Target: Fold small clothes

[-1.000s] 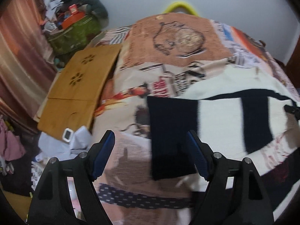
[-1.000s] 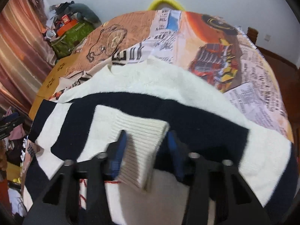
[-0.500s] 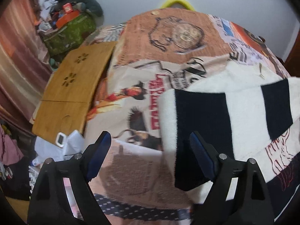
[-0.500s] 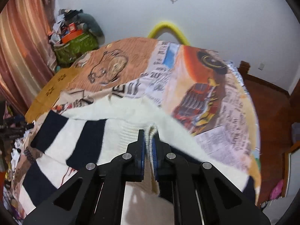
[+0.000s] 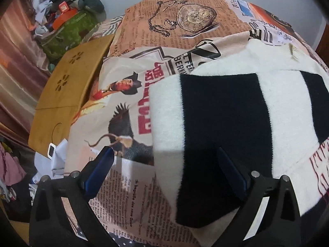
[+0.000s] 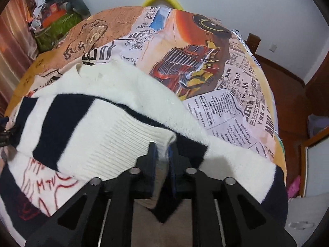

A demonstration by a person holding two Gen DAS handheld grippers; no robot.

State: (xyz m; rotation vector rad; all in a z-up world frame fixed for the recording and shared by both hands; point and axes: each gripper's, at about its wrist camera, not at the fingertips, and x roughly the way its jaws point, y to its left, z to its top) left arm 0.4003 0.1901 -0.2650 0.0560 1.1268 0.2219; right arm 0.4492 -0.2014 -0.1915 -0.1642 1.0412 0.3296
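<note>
**Sleeve fold in hand: right pinches the cuff, left stands wide over the fold**

The striped sweater (image 6: 115,94), cream with navy bands, lies across the near half of the bed on the newsprint-pattern bedspread (image 6: 236,94). One sleeve (image 6: 98,135) is folded over the body, its ribbed cuff (image 6: 131,144) toward the near right.

The right gripper (image 6: 162,154) pinches the edge of that cuff, jaws nearly together with knit between the pads.

The left gripper (image 5: 164,164) hovers over the sleeve's folded left end (image 5: 205,127). Its jaws have just been opening and are spread wide; the navy band lies between them, pads not pressing.

Judgement: to fold cleanly, the right should keep the cuff taut and level with the hem while the left settles on the fold line, closing only once both layers are between the pads. A one-layer grab would skew the fold.

At far left, a wooden lap table (image 5: 67,86) sits beside the bed.
</note>
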